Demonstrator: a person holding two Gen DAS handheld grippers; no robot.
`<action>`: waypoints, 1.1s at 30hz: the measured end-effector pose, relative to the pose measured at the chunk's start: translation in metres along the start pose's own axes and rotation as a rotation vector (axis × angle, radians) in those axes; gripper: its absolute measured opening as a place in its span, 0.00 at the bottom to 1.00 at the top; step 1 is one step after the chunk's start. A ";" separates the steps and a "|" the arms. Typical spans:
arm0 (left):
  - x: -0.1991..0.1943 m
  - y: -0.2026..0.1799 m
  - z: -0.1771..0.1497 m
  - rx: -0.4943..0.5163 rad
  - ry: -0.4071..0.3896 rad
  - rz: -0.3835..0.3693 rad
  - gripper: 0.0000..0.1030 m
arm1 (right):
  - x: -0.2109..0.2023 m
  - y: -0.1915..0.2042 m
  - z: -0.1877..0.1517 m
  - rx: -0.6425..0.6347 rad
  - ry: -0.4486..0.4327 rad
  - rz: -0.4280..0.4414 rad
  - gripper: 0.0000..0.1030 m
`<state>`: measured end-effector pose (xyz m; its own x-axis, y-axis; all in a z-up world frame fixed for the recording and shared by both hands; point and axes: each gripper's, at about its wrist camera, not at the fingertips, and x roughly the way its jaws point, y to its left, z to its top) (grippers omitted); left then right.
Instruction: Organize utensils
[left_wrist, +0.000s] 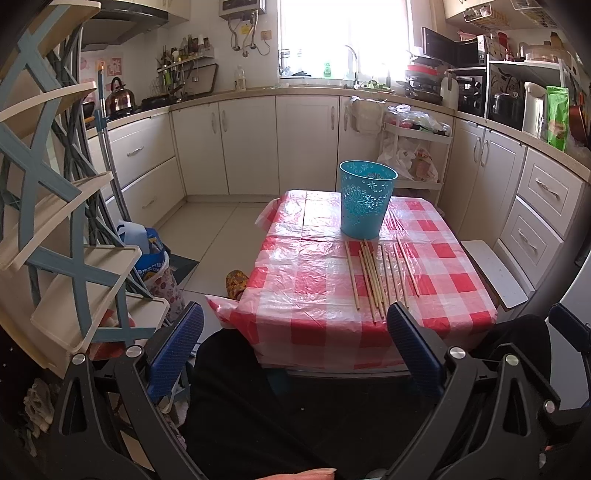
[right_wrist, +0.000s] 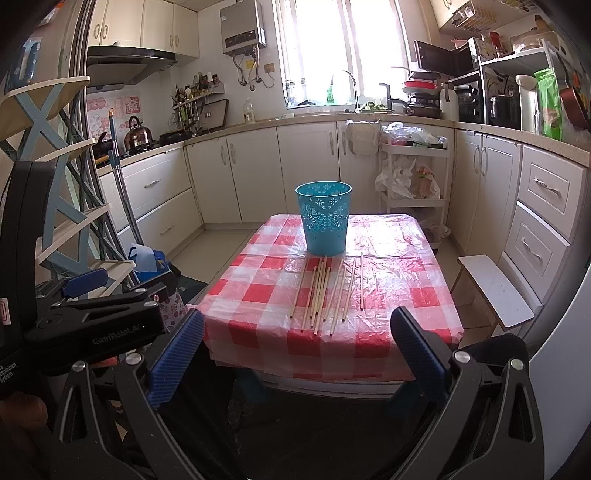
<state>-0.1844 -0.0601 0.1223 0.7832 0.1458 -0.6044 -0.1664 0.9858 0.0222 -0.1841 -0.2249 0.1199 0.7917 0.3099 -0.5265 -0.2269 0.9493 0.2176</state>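
We record a red-and-white checked cloth (right_wrist: 280, 295) covering the table (right_wrist: 332, 386). The bin (right_wrist: 325, 221) on it is turquoise, pierced with a floral pattern that shows pale. The chopsticks (right_wrist: 325, 291) are a light, natural wood tone. Both tongs, left (left_wrist: 295, 350) and right (right_wrist: 295, 354), have black frames with ribbed blue pads (right_wrist: 177, 358). We note cream cabinets (right_wrist: 306, 162) and a green packet (right_wrist: 550, 103).

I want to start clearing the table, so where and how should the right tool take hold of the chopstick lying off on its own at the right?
Grip the lone chopstick near its middle, from straight above, fingers closing across its width. It lies flat on the checked tablecloth, pointing toward the blue basket, with a clear gap to its neighbours. The right tool is open and probably wide enough.
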 end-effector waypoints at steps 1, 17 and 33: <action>0.004 0.002 0.000 -0.003 0.007 -0.003 0.93 | 0.002 -0.002 -0.001 -0.001 -0.001 -0.004 0.94; 0.157 0.010 0.030 -0.056 0.197 -0.026 0.93 | 0.145 -0.086 0.023 0.022 0.150 -0.098 0.92; 0.280 -0.041 0.051 -0.040 0.311 -0.107 0.93 | 0.331 -0.131 0.058 0.031 0.387 -0.073 0.35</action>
<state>0.0723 -0.0550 -0.0074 0.5778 0.0031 -0.8162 -0.1213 0.9892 -0.0820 0.1408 -0.2495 -0.0357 0.5312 0.2444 -0.8112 -0.1565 0.9693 0.1895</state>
